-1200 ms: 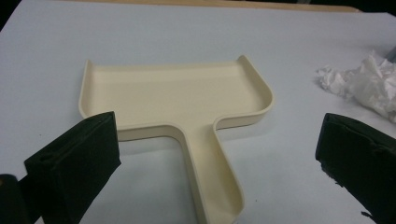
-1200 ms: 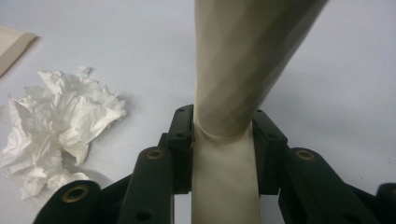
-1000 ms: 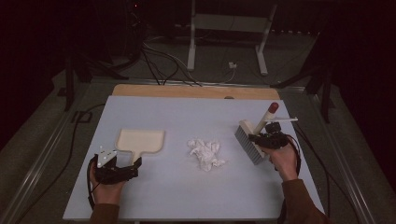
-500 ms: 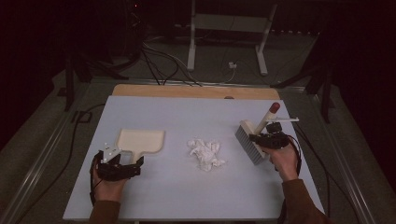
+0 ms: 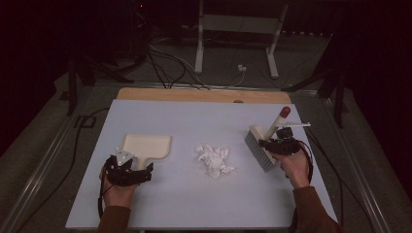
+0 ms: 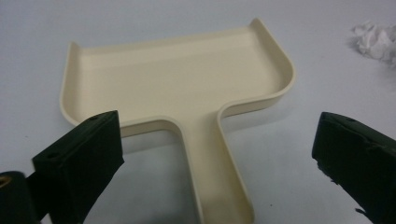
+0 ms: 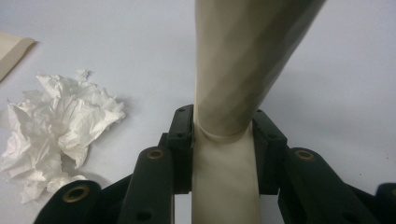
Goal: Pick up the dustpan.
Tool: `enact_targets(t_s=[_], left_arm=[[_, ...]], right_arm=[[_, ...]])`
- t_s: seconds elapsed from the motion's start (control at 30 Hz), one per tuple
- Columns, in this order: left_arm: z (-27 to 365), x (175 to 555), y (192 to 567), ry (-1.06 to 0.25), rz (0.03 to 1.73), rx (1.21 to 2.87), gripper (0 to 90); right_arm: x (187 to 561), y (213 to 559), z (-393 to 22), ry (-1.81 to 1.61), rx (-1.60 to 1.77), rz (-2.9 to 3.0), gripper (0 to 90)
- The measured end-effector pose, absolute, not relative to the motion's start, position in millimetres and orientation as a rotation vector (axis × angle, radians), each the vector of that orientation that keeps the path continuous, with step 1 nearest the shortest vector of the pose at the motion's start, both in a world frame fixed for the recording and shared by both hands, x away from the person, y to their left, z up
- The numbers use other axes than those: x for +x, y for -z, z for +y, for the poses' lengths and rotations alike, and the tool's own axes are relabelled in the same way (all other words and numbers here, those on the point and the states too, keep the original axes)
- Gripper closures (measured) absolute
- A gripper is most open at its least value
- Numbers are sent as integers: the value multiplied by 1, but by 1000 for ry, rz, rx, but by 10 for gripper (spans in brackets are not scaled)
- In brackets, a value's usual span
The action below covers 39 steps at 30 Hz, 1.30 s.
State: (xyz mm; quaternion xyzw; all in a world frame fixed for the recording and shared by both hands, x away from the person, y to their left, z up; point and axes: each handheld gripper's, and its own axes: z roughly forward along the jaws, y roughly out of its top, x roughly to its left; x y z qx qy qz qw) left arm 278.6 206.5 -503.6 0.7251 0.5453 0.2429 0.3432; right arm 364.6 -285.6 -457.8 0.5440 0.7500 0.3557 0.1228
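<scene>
A: Right gripper [image 7: 224, 135]?
B: Jaws clenched on the cream brush [image 5: 265, 143] handle, bristles on the worktop [image 5: 194, 204].
A: Left gripper [image 6: 215, 154]?
B: Jaws released, straddling the smooth cream dustpan [image 6: 177, 79] handle; it has crept closer to the pan since a second ago.
A: Between them?
B: Crumpled white paper [image 5: 214, 159]. No writing readable anywhere.

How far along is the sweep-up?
Done: right gripper is shut on the brush handle. In hand: left gripper, jaws open, straddles the dustpan handle without gripping. Left: the crumpled paper lies unswept on the table, between pan and brush.
</scene>
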Motion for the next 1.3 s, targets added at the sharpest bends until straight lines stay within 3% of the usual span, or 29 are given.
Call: enact_targets(t_s=[0.17,0.5,0.63,0.87,1.3], left_arm=[[200,282,508,-632,1517,1872,168],[194,289,519,-632,1646,1922,302],[195,290,518,-627,1665,1916,475],[192,291,517,-617,1677,1920,624],[201,295,511,-554,1680,1908,667]], right_arm=[[365,458,-288,-1043,1592,2186,669],[365,458,-287,-1034,1585,2184,668],[365,459,-287,-1032,1586,2183,668],[364,458,-285,-1035,1575,2190,668],[365,458,-286,-1049,1573,2205,670]])
